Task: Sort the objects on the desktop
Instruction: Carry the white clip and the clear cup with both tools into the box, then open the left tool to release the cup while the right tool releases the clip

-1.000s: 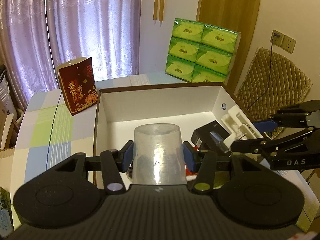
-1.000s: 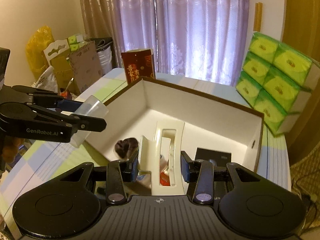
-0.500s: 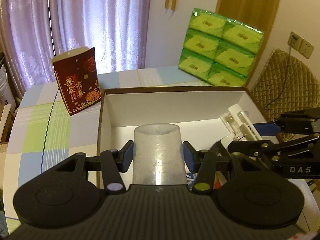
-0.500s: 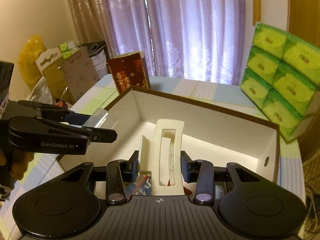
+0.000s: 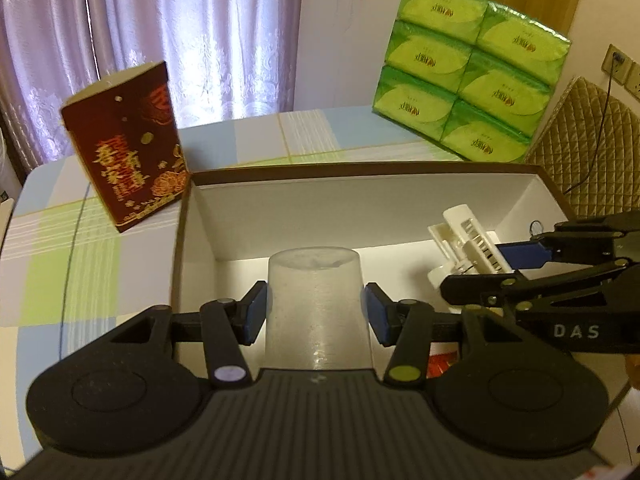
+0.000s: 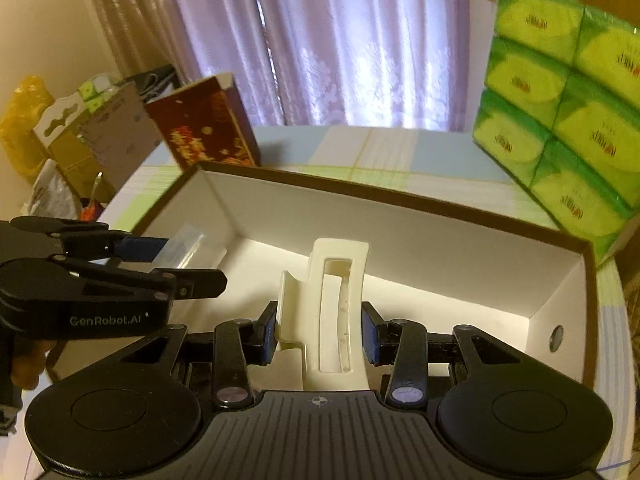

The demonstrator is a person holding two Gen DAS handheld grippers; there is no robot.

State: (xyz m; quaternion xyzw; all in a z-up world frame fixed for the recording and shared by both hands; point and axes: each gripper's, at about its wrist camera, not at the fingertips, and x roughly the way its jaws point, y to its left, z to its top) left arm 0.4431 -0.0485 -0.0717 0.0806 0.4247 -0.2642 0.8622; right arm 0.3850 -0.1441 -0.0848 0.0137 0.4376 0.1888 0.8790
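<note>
We hold a clear cup [image 5: 316, 312] clamped in our left tool [image 5: 316, 314] and a white hair claw [image 6: 326, 312], long axis pointing forward, in our right tool [image 6: 320, 338]; the open box [image 5: 360, 200] lies directly below and ahead of both.

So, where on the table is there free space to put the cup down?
Free: the checkered table left of the white box, in front of the red carton; also the strip between the carton and the green tissue packs. Crowded: the box, where both grippers hover.

Green tissue packs [image 5: 472, 88] stacked by the wall, lilac curtains [image 5: 160, 40] behind, quilted chair [image 5: 588, 168] off right, yellow bag [image 6: 24, 120].
</note>
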